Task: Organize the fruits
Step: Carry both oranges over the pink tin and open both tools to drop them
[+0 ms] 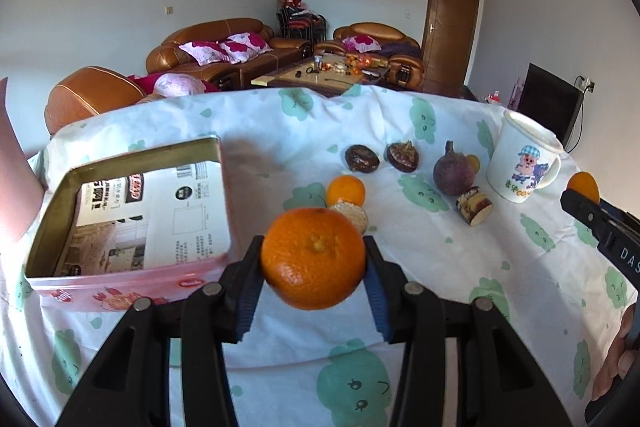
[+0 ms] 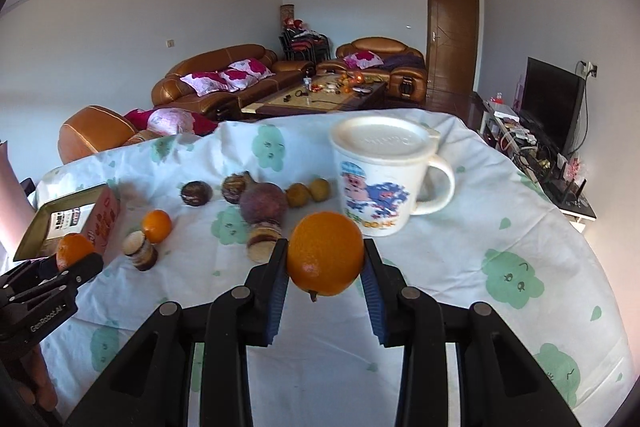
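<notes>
Now both my tools are clenched on fruit above the cloth-covered table (image 1: 460,267). My left tool (image 1: 314,263) grips a large orange (image 1: 314,257) between its blue pads, which press on the fruit's two sides, and the orange hangs clear of the cloth. My right tool (image 2: 325,259) clamps a second orange (image 2: 325,253) the same way, stem end turned down, also off the table.

Ahead and to the left of my left tool sits an open pink tin (image 1: 120,279) with printed paper lying in it. Just beyond the held orange, a small orange (image 1: 346,190) rests on the cloth, touching a pale round biscuit-like piece (image 1: 354,217). Farther ahead lie two dark wrinkled fruits (image 1: 362,158) side by side, and to their right a purple fruit with a stalk (image 1: 454,169). A short brown-and-cream roll (image 1: 474,207) lies just in front of it.

Directly ahead of my right tool stands a white lidded mug (image 2: 384,179) with a cartoon print, upright, its handle to the right. Two small yellowish fruits (image 2: 298,194) lie just left of the mug.
</notes>
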A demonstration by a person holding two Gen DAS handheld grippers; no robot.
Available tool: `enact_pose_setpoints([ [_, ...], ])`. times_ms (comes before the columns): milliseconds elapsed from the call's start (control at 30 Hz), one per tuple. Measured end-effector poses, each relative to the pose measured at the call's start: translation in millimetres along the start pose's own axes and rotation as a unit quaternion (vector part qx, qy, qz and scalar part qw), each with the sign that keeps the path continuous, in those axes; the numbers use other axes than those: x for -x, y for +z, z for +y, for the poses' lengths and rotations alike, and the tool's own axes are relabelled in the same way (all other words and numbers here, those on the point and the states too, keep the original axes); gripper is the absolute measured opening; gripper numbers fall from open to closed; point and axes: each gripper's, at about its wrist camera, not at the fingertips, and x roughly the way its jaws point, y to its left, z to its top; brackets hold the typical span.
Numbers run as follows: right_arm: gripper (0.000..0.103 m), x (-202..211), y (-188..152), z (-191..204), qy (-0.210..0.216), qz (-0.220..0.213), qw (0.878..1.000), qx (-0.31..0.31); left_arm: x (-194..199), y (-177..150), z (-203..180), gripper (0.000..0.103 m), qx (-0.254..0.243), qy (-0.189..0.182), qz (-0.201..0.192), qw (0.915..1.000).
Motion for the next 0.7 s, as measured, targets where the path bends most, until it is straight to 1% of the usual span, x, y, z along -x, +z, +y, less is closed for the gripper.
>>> enact_pose_setpoints([
  [133,0.037,7,6,44,0.038,-0.011,0.999,0.019,11,7,23,0.048,0.013,0.009,-0.017,0.9997],
  [367,0.037,5,13,124,0.1,-0.022,0.994,0.035,19,17,78,0.048,0.04,0.048,-0.038,0.9973],
  [467,0.037,-2,16,157,0.126,-0.021,0.991,0.037,20,20,104,0.048,0.058,0.072,-0.041,0.9949],
  [600,0.037,-14,18,200,0.159,-0.026,0.986,0.045,16,20,136,0.048,0.065,0.123,-0.04,0.9895],
  [700,0.037,-26,21,227,0.182,-0.018,0.982,0.045,11,19,160,0.048,0.083,0.139,-0.03,0.9863],
])
